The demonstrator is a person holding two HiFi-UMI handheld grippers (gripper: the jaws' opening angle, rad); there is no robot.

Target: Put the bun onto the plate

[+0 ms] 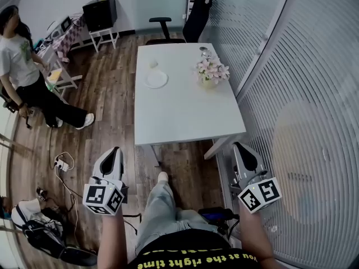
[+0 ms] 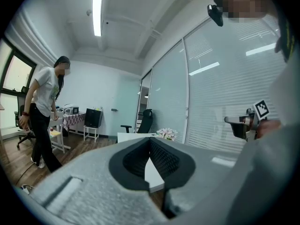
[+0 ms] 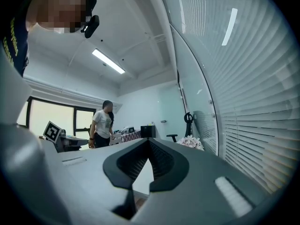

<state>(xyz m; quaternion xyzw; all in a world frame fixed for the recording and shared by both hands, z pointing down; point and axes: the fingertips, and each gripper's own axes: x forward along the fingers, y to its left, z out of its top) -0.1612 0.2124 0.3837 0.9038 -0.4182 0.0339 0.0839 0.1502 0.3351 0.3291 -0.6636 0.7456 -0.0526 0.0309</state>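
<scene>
**Head view.** Both forearms stretched forward and low, one on either side of a bent knee in pale trousers. Grey plastic left gripper (image 1: pixel 114 152) and matching grey right gripper (image 1: pixel 238 146), each with a black-and-white marker cube at the wrist end, pointed toward a white rectangular table (image 1: pixel 185 114) and short of its near edge. Small pale round bun (image 1: pixel 153 64) lying on the far left part of the tabletop, just beyond a flat white round plate (image 1: pixel 156 79), not on it, and well apart from both grippers. Bunch of pink and white flowers (image 1: pixel 212 70) to the right of the plate. Dark wood-plank floor (image 1: pixel 112 94) all around, black office chair (image 1: pixel 196 10) at the far end, slatted glass wall (image 1: pixel 291 94) along the right, a person in a white shirt (image 1: pixel 17 55) at the left.

**Left gripper view.** Jaws closed tip to tip, ribbed black pads framing only an empty hollow. Table and flowers far ahead.

**Right gripper view.** Same stance: tips met, nothing gripped. Table edge and flowers in the distance.
</scene>
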